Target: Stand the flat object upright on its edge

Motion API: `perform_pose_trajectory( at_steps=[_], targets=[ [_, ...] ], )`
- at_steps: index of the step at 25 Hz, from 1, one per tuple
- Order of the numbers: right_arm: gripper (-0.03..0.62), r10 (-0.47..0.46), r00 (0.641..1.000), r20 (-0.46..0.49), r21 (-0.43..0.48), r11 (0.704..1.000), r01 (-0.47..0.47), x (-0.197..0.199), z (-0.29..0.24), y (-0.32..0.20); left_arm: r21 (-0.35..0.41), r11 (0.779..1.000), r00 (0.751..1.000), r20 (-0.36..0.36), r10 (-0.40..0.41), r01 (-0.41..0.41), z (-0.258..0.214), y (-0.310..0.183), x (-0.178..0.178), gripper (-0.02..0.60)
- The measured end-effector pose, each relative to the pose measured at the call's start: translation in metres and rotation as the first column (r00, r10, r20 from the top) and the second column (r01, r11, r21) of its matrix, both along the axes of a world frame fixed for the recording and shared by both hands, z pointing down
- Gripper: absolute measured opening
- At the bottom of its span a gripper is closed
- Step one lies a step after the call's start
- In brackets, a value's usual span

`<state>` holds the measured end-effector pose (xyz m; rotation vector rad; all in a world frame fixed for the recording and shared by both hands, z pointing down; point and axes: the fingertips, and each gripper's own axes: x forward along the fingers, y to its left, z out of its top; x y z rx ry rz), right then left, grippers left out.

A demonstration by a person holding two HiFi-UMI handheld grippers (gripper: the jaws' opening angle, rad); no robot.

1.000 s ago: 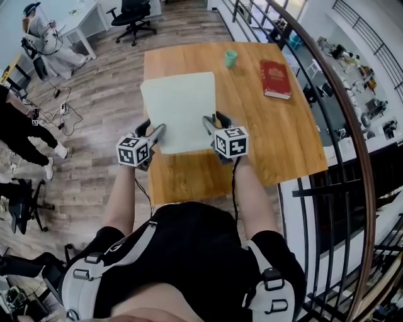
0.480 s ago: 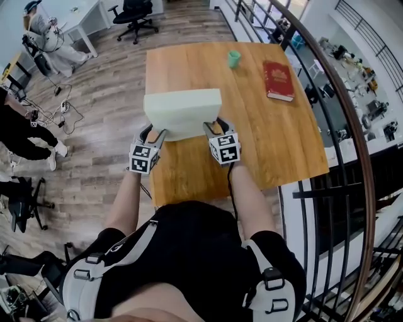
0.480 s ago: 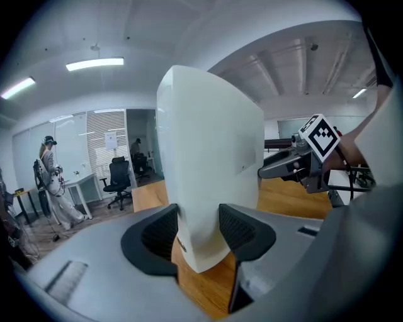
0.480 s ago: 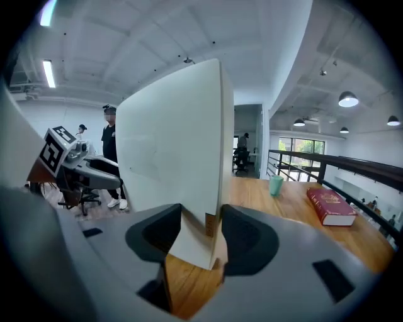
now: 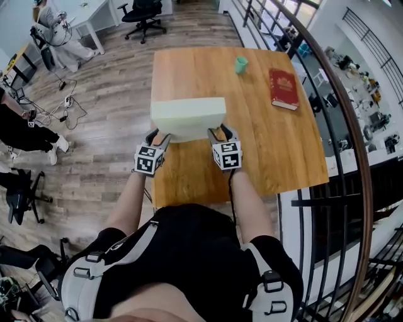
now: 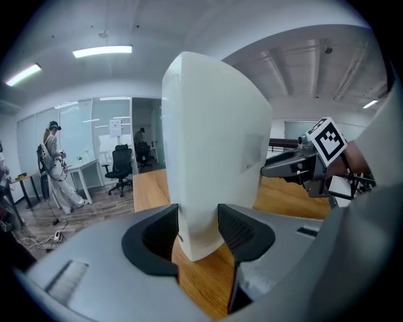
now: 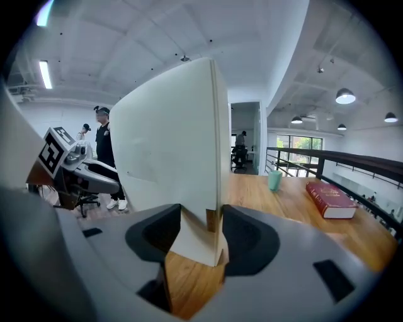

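White board (image 5: pixel 187 117) tilted steeply over table (image 5: pixel 271 148), left gripper (image 5: pixel 158 137) jaws closing on one lower corner, right gripper (image 5: pixel 218 133) clamping the other.

A wooden table (image 5: pixel 277 157) stands on a grey-brown wood-plank floor (image 5: pixel 107 94), with a curved black metal railing (image 5: pixel 363 151) running along its right side. Beyond the table's far left corner are a white desk (image 5: pixel 88 9) and a black office chair (image 5: pixel 143 11). Above the table the white ceiling carries long strip lights (image 6: pixel 102 51) and round pendant lamps (image 7: pixel 344 96), and past its far end are glass partitions (image 6: pixel 104 135) and bright windows (image 7: pixel 296 146).
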<state>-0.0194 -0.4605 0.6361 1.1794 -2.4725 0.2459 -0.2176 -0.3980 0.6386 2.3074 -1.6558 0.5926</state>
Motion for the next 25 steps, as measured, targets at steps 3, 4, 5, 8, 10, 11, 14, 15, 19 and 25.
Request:
perform_pose_trajectory(
  at_steps=[3, 4, 5, 8, 10, 11, 14, 15, 19, 25],
  targets=[
    [0.207, 0.046, 0.999, 0.026, -0.004, 0.999, -0.046, 0.012, -0.003, -0.002, -0.006, 0.998, 0.997, -0.052, -0.057, 0.057, -0.004, 0.003, -0.005, 0.193],
    [0.207, 0.068, 0.997, 0.042, 0.000, 0.998, -0.068, 0.017, -0.008, -0.003, 0.006, 0.997, 0.994, -0.073, -0.078, 0.079, -0.008, 0.005, -0.008, 0.193],
    [0.207, 0.083, 0.995, 0.059, 0.010, 0.996, -0.084, 0.022, -0.014, -0.002, 0.019, 0.995, 0.992, -0.084, -0.096, 0.098, -0.012, 0.007, -0.011, 0.193],
    [0.207, 0.074, 0.994, 0.077, 0.084, 0.993, -0.081, 0.026, -0.038, 0.005, 0.070, 0.988, 0.989, -0.068, -0.132, 0.137, -0.030, 0.014, -0.018, 0.193],
    [0.206, 0.058, 0.994, 0.094, 0.144, 0.987, -0.071, 0.024, -0.057, 0.012, 0.114, 0.982, 0.987, -0.069, -0.144, 0.152, -0.047, 0.017, -0.019, 0.193],
    [0.197, 0.056, 0.992, 0.117, 0.167, 0.983, -0.075, 0.023, -0.069, 0.016, 0.139, 0.978, 0.986, -0.077, -0.147, 0.156, -0.057, 0.019, -0.019, 0.189],
    [0.113, 0.070, 0.978, 0.198, 0.232, 0.966, -0.116, 0.021, -0.105, 0.025, 0.222, 0.960, 0.983, -0.094, -0.155, 0.173, -0.091, 0.026, -0.021, 0.115],
    [0.076, 0.080, 0.973, 0.218, 0.252, 0.958, -0.135, 0.021, -0.118, 0.028, 0.247, 0.952, 0.982, -0.096, -0.161, 0.180, -0.101, 0.030, -0.022, 0.081],
    [0.006, 0.088, 0.959, 0.270, 0.340, 0.923, -0.180, 0.024, -0.164, 0.046, 0.321, 0.925, 0.977, -0.122, -0.172, 0.203, -0.136, 0.044, -0.021, 0.005],
    [0.005, 0.055, 0.944, 0.325, 0.427, 0.882, -0.199, 0.028, -0.212, 0.072, 0.360, 0.907, 0.975, -0.118, -0.190, 0.221, -0.163, 0.065, -0.009, 0.005]
  ],
)
